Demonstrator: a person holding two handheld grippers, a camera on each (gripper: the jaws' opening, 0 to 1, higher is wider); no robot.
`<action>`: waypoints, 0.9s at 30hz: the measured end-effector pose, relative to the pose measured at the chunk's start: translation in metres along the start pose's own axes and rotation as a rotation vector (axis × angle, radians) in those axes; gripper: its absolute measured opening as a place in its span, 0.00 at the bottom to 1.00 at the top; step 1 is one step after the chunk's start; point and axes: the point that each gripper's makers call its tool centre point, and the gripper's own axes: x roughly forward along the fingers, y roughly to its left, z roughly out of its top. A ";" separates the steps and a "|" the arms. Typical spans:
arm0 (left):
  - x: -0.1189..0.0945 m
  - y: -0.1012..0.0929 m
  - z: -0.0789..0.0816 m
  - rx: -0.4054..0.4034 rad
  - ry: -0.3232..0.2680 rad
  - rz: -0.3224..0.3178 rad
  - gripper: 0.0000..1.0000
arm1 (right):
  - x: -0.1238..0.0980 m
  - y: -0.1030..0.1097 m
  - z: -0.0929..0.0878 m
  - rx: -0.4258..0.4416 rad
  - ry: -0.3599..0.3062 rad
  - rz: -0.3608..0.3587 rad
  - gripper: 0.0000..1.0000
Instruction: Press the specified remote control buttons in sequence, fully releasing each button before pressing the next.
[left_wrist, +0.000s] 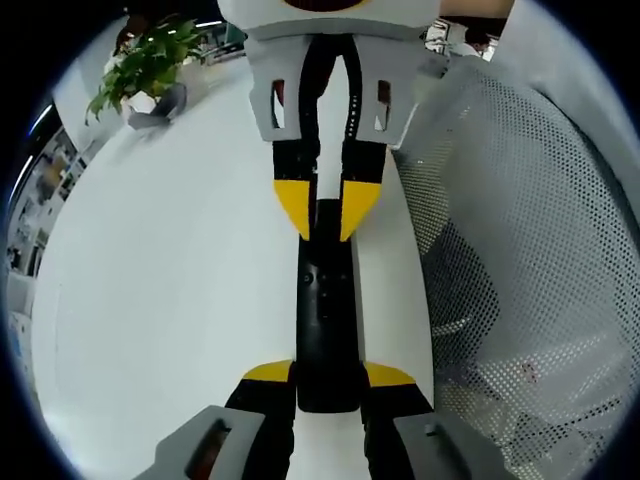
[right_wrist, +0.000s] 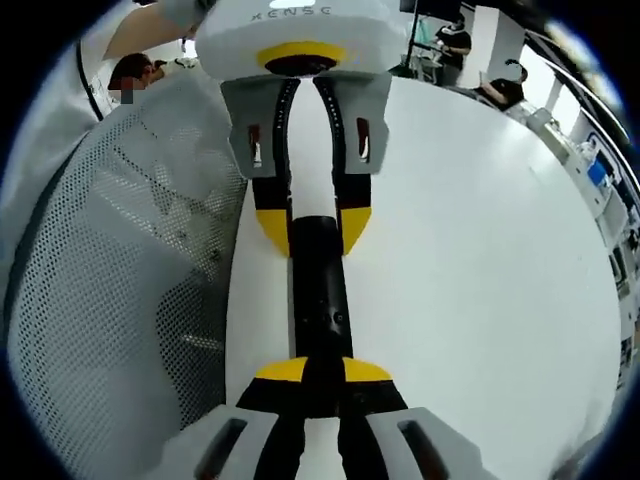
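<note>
A long black remote control (left_wrist: 325, 300) lies along the middle of the left gripper view, over a white table (left_wrist: 180, 300). My left gripper (left_wrist: 328, 375) is shut on its near end, yellow tips on either side. My right gripper (left_wrist: 327, 210) reaches in from the top and is shut on the far end. In the right gripper view the same remote (right_wrist: 320, 290) runs from my right gripper (right_wrist: 322, 370) at the bottom up to my left gripper (right_wrist: 313, 228). Small buttons show on the remote's face.
A white mesh fabric (left_wrist: 520, 250) hangs along one side of the table, also seen as mesh (right_wrist: 120, 260). A potted green plant (left_wrist: 140, 70) stands at the table's far corner. People (right_wrist: 490, 85) sit beyond the table's far edge. Bare white table (right_wrist: 480, 260) spreads to the right.
</note>
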 end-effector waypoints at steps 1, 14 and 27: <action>0.000 0.000 0.000 0.001 0.002 0.001 0.24 | 0.000 0.000 0.000 -0.010 0.021 0.006 0.08; 0.001 0.000 0.002 0.029 0.027 -0.005 0.24 | -0.001 -0.003 -0.002 0.038 -0.018 0.018 0.08; 0.000 -0.001 0.001 0.021 -0.021 -0.004 0.24 | -0.002 -0.002 0.005 0.029 -0.267 -0.002 0.08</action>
